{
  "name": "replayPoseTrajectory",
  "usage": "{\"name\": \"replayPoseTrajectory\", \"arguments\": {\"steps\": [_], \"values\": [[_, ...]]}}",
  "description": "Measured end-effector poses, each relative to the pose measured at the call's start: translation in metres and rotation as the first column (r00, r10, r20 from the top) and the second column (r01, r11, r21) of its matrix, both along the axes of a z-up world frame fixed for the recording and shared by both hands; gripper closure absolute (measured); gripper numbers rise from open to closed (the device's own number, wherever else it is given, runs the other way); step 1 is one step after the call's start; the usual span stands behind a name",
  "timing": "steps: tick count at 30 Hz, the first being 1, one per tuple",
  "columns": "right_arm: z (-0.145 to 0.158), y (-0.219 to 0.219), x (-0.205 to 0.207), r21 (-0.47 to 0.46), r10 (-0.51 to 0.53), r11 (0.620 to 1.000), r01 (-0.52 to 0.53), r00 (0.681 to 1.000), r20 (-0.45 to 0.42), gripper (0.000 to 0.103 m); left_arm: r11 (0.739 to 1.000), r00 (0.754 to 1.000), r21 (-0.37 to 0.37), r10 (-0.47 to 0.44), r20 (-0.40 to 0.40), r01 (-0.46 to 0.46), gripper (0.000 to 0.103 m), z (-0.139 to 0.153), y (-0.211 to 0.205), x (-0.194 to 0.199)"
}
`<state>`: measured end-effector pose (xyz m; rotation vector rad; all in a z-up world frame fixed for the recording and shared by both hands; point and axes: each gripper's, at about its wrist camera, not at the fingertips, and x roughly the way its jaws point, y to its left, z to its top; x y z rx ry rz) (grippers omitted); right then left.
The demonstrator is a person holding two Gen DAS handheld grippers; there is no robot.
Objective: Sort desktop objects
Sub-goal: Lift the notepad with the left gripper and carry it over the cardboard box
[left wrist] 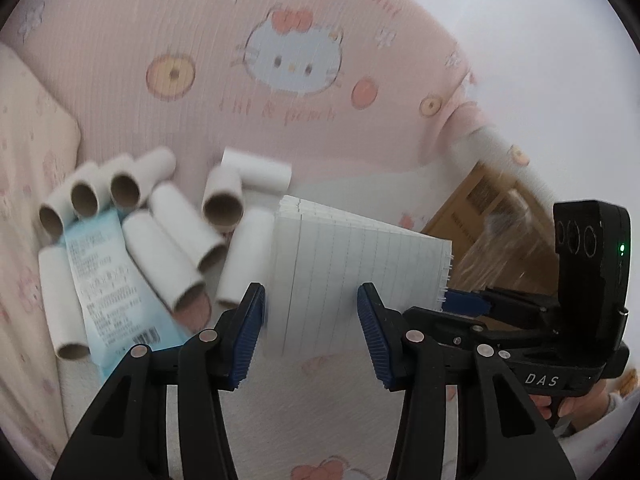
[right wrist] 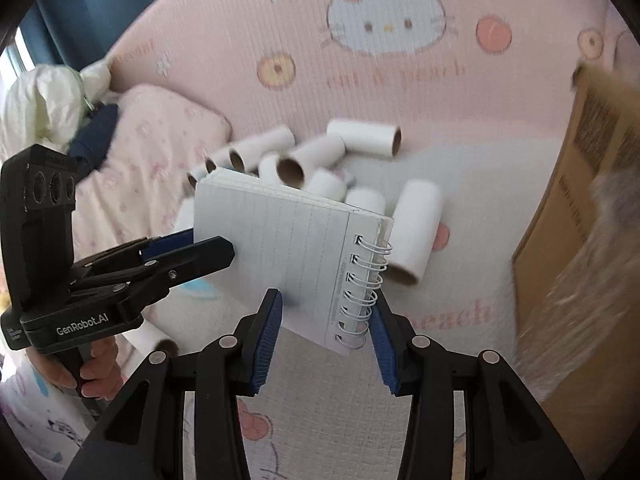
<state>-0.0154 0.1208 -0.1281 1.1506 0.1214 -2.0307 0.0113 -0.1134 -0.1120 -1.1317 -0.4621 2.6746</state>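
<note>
A white spiral-bound lined notepad (right wrist: 292,248) is held clear of the pink printed bedding (right wrist: 400,92), above scattered white cardboard tubes (left wrist: 172,240). The right gripper (right wrist: 326,320) clamps its coil edge. The left gripper (left wrist: 310,316) straddles the opposite edge; whether its pads press cannot be told.

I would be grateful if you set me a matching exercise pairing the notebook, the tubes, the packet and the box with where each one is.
1 spiral notebook
2 cardboard tubes
3 blue packet
4 cardboard box

a standing at the right edge
b heaped on the bedding
c raised in the air
d lying among the tubes

Pairs: 1-c, 2-b, 3-d, 4-a
</note>
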Motion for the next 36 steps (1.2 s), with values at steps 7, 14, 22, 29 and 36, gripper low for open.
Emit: {"name": "replayPoseTrajectory", "arguments": {"steps": [7, 14, 22, 29, 36], "values": [[0.035, 0.019, 0.005, -0.064, -0.027, 0.998, 0.023, 0.998, -0.065, 0.062, 0.999, 0.997, -0.014, -0.033, -0.063, 0.032, 0.051, 0.034, 0.018, 0.001], [0.057, 0.044, 0.01, -0.033, -0.062, 0.998, 0.059, 0.992, -0.107, 0.062, 0.994, 0.992, -0.013, -0.113, -0.053, 0.112, 0.051, 0.047, 0.047, 0.001], [0.09, 0.08, 0.012, -0.098, -0.127, 0.989, 0.112, 0.977, -0.173, 0.062, 0.987, 0.98, -0.065, -0.156, -0.124, 0.149, 0.051, 0.089, 0.081, -0.004], [0.109, 0.11, 0.009, -0.138, -0.193, 0.976, 0.167, 0.962, -0.194, 0.062, 0.974, 0.963, -0.115, -0.214, -0.161, 0.197, 0.051, 0.11, 0.117, -0.007], [0.119, 0.137, 0.006, -0.13, -0.27, 0.96, 0.248, 0.941, -0.202, 0.062, 0.961, 0.951, -0.074, -0.274, -0.14, 0.266, 0.051, 0.117, 0.142, -0.027]]}}
